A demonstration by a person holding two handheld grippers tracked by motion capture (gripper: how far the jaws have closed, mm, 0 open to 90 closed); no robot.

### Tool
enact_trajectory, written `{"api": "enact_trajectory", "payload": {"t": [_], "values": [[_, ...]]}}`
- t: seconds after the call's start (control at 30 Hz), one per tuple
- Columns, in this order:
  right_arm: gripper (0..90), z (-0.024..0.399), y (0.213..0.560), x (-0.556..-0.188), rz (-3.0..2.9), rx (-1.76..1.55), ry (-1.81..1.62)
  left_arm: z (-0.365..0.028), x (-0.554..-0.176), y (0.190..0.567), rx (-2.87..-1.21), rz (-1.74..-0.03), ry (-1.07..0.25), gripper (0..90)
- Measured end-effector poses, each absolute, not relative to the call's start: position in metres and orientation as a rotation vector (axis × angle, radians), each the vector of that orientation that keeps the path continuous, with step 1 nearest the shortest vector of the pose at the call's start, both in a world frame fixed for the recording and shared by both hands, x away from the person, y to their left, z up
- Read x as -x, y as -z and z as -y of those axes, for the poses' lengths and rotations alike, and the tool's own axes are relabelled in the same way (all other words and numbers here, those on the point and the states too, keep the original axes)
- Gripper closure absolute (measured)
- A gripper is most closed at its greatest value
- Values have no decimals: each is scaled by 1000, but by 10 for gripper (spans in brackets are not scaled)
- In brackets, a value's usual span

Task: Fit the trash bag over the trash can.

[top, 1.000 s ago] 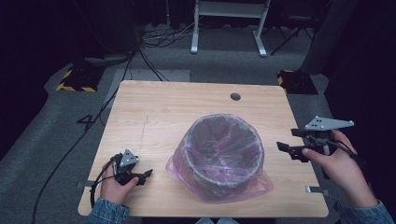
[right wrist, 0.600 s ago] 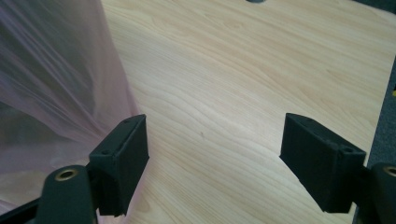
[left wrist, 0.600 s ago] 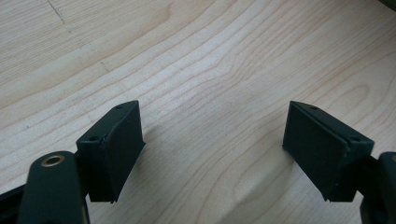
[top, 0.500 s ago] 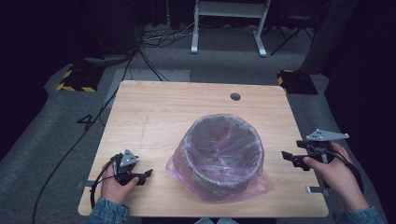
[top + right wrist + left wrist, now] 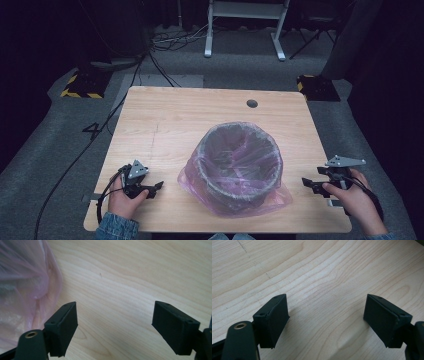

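Right gripper [image 5: 311,184] has dropped to the bench [image 5: 200,120], both grippers wide and empty; approaching carelessly could snag the bag [image 5: 260,200].

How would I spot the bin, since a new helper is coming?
Start at the wooden table. The bin stands near its front edge, between the left gripper and right gripper. It is round, dark, and lined with a translucent pink bag.

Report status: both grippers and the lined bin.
Left gripper open, empty, low over the table. Right gripper open, empty, beside the bin. Bin upright, pink bag fitted over its rim. Nothing in the way.
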State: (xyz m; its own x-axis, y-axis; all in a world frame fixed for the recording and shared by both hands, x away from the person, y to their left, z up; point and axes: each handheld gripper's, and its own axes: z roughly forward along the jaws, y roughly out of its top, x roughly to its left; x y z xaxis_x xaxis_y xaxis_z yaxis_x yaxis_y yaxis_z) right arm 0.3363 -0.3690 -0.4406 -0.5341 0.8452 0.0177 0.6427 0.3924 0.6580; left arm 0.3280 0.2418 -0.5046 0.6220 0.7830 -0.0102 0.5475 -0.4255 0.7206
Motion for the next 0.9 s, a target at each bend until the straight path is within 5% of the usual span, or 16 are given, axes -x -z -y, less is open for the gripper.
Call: {"api": "enact_trajectory", "payload": {"t": [0.9], "values": [[171, 376, 502, -318, -2214, -1296, -948, -241, -328, 505, -2141, -1038, -429, 197]]}}
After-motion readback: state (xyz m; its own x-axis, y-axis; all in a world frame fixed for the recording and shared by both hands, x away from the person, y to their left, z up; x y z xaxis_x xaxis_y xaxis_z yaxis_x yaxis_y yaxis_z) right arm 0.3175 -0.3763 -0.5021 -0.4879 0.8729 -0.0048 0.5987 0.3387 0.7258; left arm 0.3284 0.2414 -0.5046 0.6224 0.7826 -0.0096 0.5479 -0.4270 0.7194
